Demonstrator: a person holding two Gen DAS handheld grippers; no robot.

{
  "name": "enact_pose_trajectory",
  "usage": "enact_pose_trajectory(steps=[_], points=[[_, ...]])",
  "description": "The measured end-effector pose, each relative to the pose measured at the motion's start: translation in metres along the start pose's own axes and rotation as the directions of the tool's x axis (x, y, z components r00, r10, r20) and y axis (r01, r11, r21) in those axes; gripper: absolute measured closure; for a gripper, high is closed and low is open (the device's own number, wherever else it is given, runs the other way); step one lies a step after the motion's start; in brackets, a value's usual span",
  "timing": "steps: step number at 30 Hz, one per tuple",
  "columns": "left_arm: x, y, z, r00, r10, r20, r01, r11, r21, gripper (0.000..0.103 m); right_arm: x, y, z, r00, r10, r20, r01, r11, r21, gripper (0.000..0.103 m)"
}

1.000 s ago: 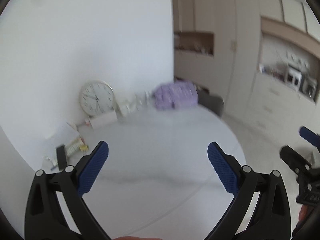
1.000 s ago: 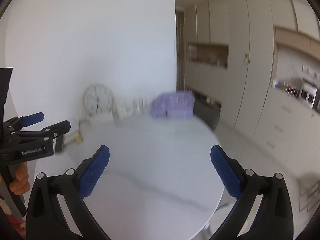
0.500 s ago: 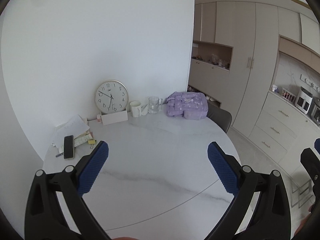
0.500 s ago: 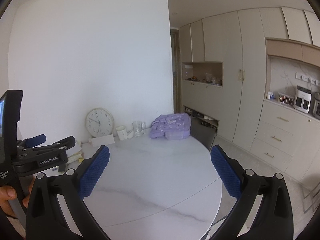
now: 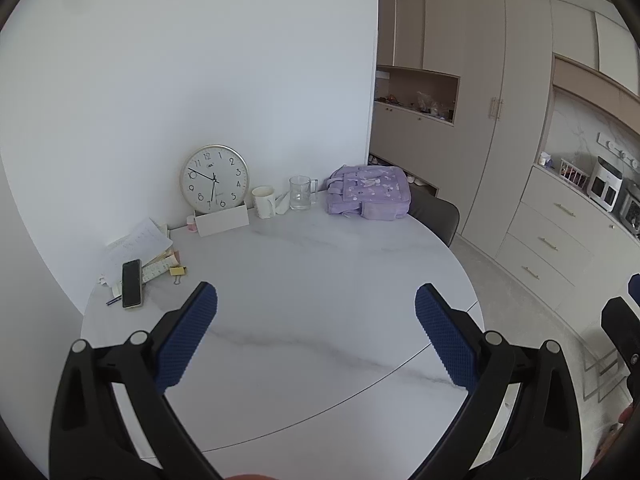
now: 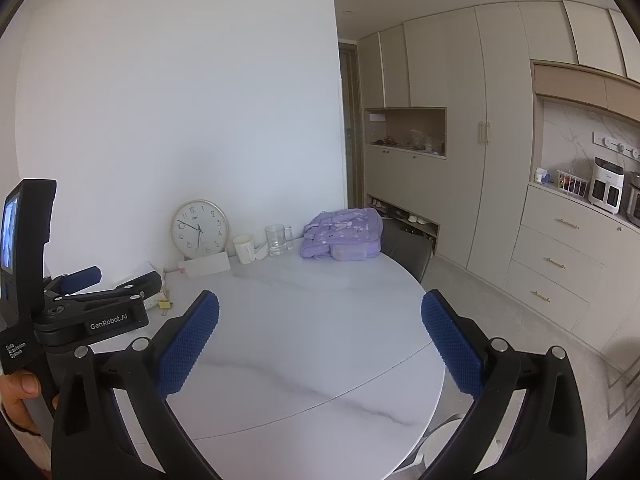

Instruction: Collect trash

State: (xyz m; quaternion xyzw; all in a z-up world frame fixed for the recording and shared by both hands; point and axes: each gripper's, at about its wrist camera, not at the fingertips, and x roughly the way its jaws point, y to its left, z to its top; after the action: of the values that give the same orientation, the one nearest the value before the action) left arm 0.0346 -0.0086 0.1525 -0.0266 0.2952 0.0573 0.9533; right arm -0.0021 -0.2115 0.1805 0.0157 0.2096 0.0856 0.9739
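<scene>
A white paper cup (image 5: 264,201) and a crumpled white tissue (image 5: 282,202) stand at the far side of the round marble table (image 5: 320,264), by the wall. Loose papers (image 5: 138,240) and a yellow binder clip (image 5: 178,271) lie at the table's left edge. My left gripper (image 5: 316,294) hovers open over the table's near half, holding nothing. My right gripper (image 6: 320,300) is also open and empty, further right over the same table (image 6: 312,320). The right wrist view shows the left gripper (image 6: 112,280) from the side, held by a hand (image 6: 20,390).
A wall clock (image 5: 214,178) leans behind a white card (image 5: 222,220). A glass mug (image 5: 301,193), a purple backpack (image 5: 368,192) and a phone (image 5: 132,283) are also on the table. A dark chair (image 5: 434,216) stands behind it, with cabinets (image 5: 552,232) at the right.
Both views were blurred by motion a second ago and are now steady and sharp. The cameras have tilted up slightly and swung left. Both grippers stayed open.
</scene>
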Motion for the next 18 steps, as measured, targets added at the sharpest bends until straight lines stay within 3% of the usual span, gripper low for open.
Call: enact_pose_trajectory(steps=[18], points=[[-0.002, 0.001, 0.000, 1.000, -0.026, 0.002, 0.026, 1.000, 0.015, 0.008, -0.009, 0.011, -0.003, 1.000, -0.010, 0.002, 0.010, 1.000, -0.005, 0.002]])
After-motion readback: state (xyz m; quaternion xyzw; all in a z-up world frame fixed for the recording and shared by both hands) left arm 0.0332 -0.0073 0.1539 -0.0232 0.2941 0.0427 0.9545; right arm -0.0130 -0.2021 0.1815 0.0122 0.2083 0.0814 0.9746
